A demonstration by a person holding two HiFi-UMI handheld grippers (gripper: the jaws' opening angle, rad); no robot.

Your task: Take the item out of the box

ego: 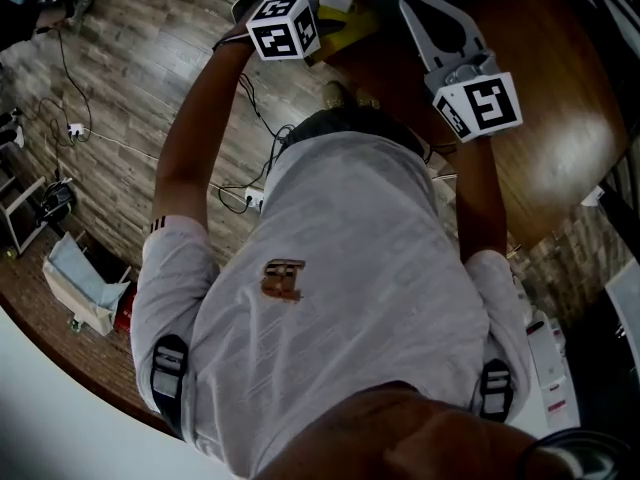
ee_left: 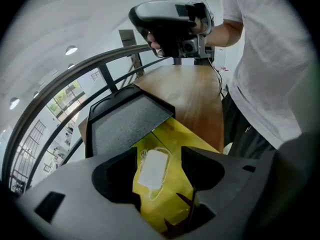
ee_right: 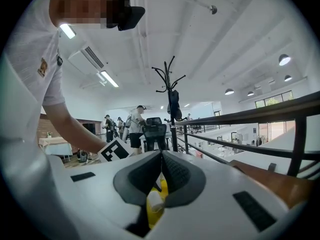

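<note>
Box open, item not yet lifted out.

We see the left gripper (ee_left: 159,153) pointed down over the yellow box (ee_left: 195,139). Its tongs are spread wide on either side of the white item (ee_left: 152,169), which lies inside, untouched. Closing on it and lifting it clear are, we judge, all that is left. The right gripper (ee_right: 161,156) hangs over the wooden table (ee_left: 192,96) on the right, tongs pressed together on nothing we can make out. The black lid (ee_left: 127,121) stands open just beyond the item, and nothing covers it. Cables (ego: 120,143) trail across the floor on the left.
</note>
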